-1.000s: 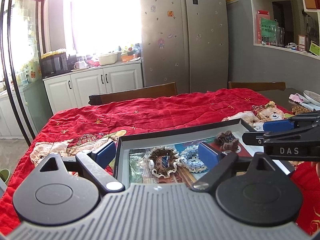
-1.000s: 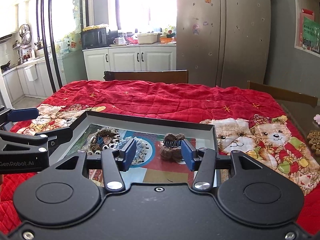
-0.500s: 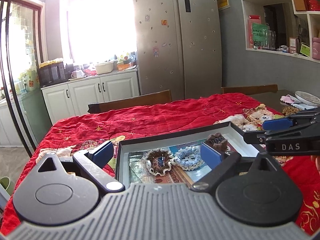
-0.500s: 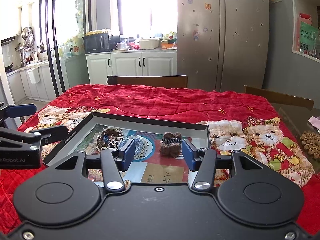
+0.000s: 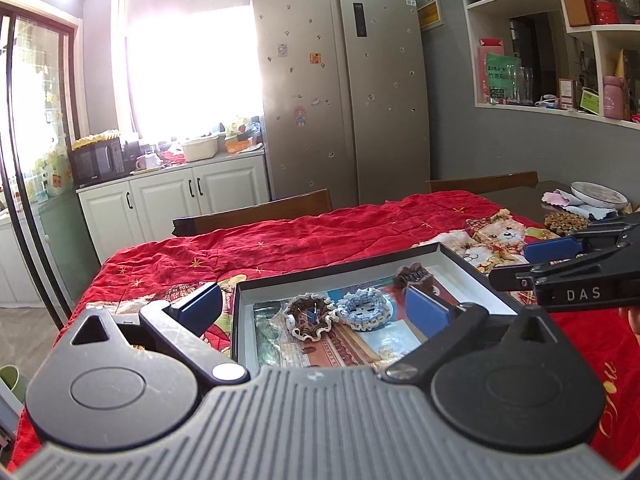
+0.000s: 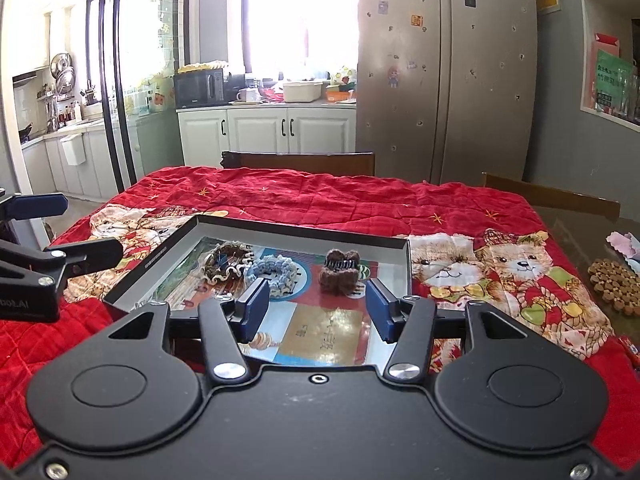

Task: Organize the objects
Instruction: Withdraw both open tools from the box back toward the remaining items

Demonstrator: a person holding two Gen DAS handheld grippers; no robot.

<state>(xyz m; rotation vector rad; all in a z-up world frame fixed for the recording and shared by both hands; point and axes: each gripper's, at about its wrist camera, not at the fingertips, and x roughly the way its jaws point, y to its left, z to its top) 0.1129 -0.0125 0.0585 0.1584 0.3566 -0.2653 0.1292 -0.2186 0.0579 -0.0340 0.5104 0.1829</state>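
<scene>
A shallow black box [image 5: 237, 320] [image 6: 304, 227] lies on the red cloth. Three hair pieces rest in it. They are a brown-and-cream scrunchie [image 5: 310, 315] [image 6: 227, 262], a light blue scrunchie [image 5: 365, 310] [image 6: 275, 270] and a brown fuzzy hair claw [image 5: 412, 275] [image 6: 340, 273]. My left gripper [image 5: 312, 306] hovers at the box's near left corner, its jaws opening wide with nothing gripped. My right gripper [image 6: 316, 304] hangs over the box's near edge, half open, holding nothing. Each gripper also shows in the other's view: the right gripper [image 5: 520, 264], the left gripper [image 6: 76, 228].
The red quilted cloth [image 6: 340, 196] with bear prints covers the table. Wooden chairs [image 6: 298, 160] stand along the far edge. On bare tabletop to the right lie a brown beaded mat [image 6: 614, 284], a pink cloth and a plate [image 5: 598, 194]. A fridge and white cabinets stand behind.
Both grippers have drawn back from the box and risen slightly, so the box sits farther off. The left jaws have spread wider. The hair pieces have not moved.
</scene>
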